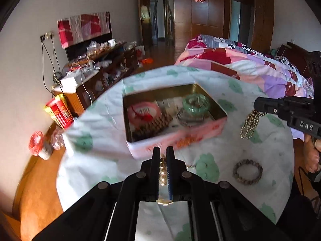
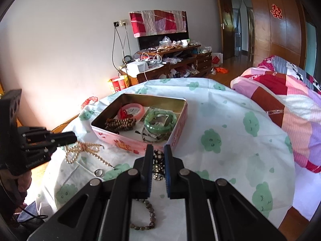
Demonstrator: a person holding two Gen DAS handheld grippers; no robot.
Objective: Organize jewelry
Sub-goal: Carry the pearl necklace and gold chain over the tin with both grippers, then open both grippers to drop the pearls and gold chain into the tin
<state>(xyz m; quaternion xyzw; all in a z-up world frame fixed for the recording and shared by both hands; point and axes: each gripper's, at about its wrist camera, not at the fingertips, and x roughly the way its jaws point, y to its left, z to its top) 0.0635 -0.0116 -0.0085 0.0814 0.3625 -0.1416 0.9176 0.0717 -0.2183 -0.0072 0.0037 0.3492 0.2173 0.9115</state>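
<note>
Left wrist view shows the left gripper [image 1: 163,154] at lower centre, its jaws nearly closed on a pearl strand [image 1: 163,170] pinched between the pads, the cream beads running back along the fingers. In the right wrist view that strand [image 2: 84,150] trails from the gripper at lower left, looped and knotted, its tail lying on the cloth [image 2: 230,120] near a ring [image 2: 98,172]. The right gripper [image 2: 158,156], bottom centre there, is likewise nearly shut on a dark bead cluster [image 2: 158,164]; in the left view the same cluster [image 1: 249,125] hangs as a glinting bunch at right. The tin [image 2: 140,142], pink-sided with a gold interior, sits in mid-frame just beyond both grippers and holds a pink bangle [image 2: 132,110], a green bangle [image 2: 160,121], brown beads [image 2: 120,124] and, under the green one, what looks like a metal bangle. A grey bead bracelet [image 2: 147,217] lies on the cloth below the right gripper. Both held pieces look light and limp, so they should drape and swing, and a pinch on smooth round beads may slip; the knotted bunch seems the safer hold. The thread is probably the weak point, so snagging on the tin's rim could be a risk. The bangles look rigid and breakable, best taken across the band.
</note>
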